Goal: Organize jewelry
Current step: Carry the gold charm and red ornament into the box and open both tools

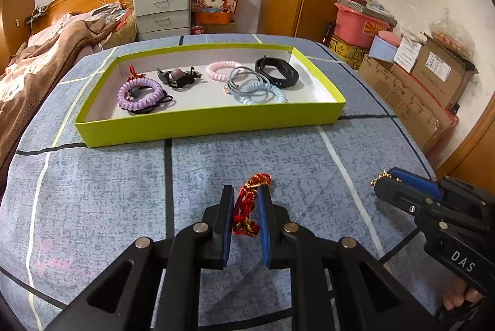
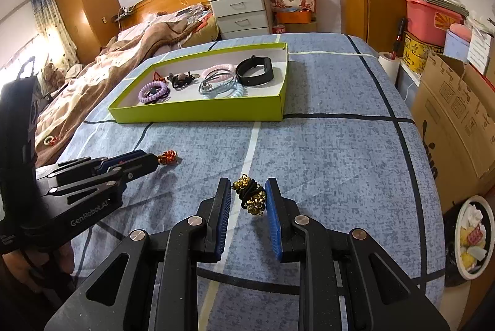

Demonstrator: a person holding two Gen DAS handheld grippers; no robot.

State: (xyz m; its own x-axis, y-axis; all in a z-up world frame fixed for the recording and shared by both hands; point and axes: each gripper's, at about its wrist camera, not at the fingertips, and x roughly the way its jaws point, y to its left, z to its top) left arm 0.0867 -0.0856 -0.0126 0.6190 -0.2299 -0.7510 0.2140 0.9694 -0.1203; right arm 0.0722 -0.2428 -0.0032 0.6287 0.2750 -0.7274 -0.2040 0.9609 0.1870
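Note:
A red cord bracelet (image 1: 244,207) with gold thread sits between the blue pads of my left gripper (image 1: 246,188), which is shut on it just above the blue bedspread (image 1: 108,191). My right gripper (image 2: 247,182) is shut on a black band with gold beads (image 2: 252,194). Each gripper shows at the side of the other's view: the left gripper (image 2: 154,159) with the red bracelet (image 2: 168,157) at its tip, the right gripper (image 1: 379,180) with gold beads (image 1: 382,175) poking out. Farther back lies a lime-green tray (image 1: 210,122).
The tray holds a purple coil tie (image 1: 139,95), a dark clip (image 1: 179,77), a pink coil (image 1: 221,69), a pale blue coil (image 1: 263,94) and a black band (image 1: 277,72). Cardboard boxes (image 2: 458,120) and a waste bin (image 2: 473,238) stand right; a brown blanket (image 1: 46,58) lies left.

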